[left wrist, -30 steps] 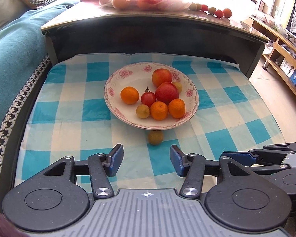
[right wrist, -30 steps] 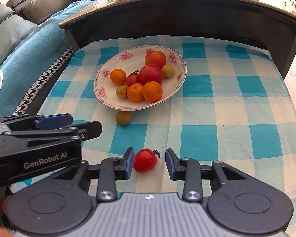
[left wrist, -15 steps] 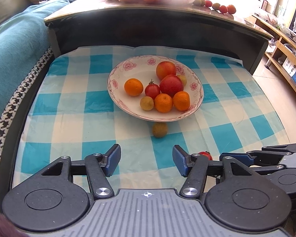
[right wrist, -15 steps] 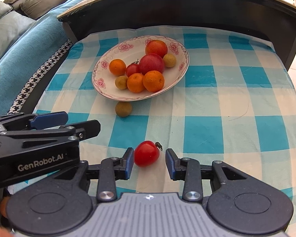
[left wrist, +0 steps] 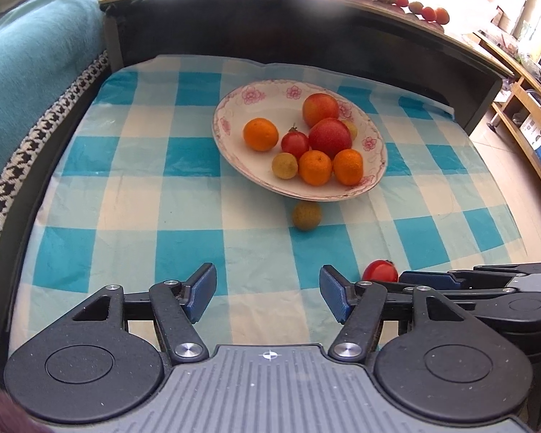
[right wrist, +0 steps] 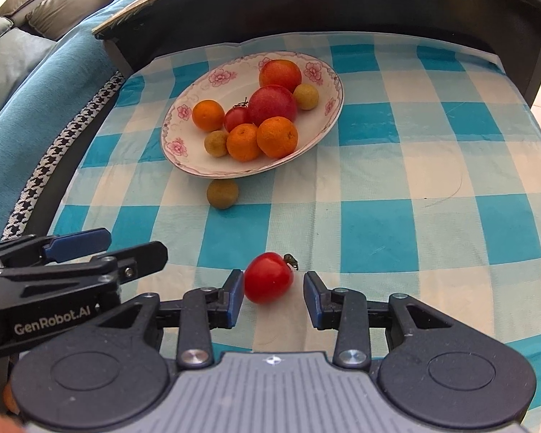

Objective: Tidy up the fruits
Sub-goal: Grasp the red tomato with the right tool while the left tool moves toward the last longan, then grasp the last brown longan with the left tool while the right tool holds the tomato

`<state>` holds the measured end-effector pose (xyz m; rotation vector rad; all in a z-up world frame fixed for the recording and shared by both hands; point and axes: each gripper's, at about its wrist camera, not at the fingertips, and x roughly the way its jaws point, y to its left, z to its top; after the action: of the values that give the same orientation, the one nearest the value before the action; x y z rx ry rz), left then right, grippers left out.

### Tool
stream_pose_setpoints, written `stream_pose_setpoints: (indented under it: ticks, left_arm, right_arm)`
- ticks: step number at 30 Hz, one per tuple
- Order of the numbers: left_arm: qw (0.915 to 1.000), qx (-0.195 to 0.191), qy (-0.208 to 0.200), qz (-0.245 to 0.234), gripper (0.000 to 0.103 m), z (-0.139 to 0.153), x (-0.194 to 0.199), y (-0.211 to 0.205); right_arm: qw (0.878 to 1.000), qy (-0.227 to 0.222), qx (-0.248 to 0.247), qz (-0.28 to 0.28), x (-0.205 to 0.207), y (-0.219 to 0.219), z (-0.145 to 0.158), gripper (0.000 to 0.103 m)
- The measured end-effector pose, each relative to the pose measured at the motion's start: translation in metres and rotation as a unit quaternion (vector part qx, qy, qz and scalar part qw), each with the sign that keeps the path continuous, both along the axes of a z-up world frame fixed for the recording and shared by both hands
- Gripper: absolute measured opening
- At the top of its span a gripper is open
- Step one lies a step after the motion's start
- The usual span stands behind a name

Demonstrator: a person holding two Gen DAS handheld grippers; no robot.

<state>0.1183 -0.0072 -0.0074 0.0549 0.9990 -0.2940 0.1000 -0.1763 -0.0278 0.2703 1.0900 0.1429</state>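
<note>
I see a teal sofa [left wrist: 36, 57] on my left, a dark table edge [left wrist: 306, 11] ahead, wooden shelves [left wrist: 523, 108] on my right, and bright daylight washing out the top.

You see a white floral-rimmed ceramic plate [right wrist: 324, 122] at the checked tablecloth's centre, holding three oranges, two red apples, a small tomato and two yellow-green fruits. A round yellow-green fruit [right wrist: 222, 193] lies just beside its near rim. A red tomato [right wrist: 268, 278] lies toward the near edge.
</note>
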Motion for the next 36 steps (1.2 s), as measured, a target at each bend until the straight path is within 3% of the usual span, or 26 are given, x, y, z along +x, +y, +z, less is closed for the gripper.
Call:
stream_pose_setpoints:
  ticks: [8, 14, 20, 27, 32, 36]
  left_arm:
    - [0.9999, -0.008, 0.007, 0.007, 0.072, -0.007, 0.004, 0.001]
    - [0.9993, -0.035, -0.013, 0.007, 0.071, -0.009, 0.015, -0.006]
    - [0.9991, -0.019, -0.035, -0.012, 0.068, -0.026, 0.027, -0.038]
    - [0.9985, -0.019, -0.049, 0.016, 0.064, -0.041, 0.044, -0.052]
    - [0.9983, 0.019, -0.053, -0.013, 0.05, -0.04, 0.039, -0.06]
    - [0.9996, 0.015, -0.025, -0.005, 0.034, -0.036, 0.047, -0.058]
  right_arm:
    - [1.0, -0.019, -0.016, 0.018, 0.009, 0.005, -0.008, 0.035]
    - [1.0, -0.021, -0.017, 0.011, 0.004, -0.014, -0.005, 0.034]
    - [1.0, -0.015, -0.014, -0.014, -0.012, -0.045, -0.008, 0.034]
    - [1.0, -0.013, 0.005, -0.018, -0.016, -0.058, -0.009, 0.034]
    - [1.0, -0.013, 0.009, -0.017, -0.012, -0.061, -0.009, 0.034]
    - [1.0, -0.01, -0.004, -0.01, -0.009, -0.058, -0.008, 0.034]
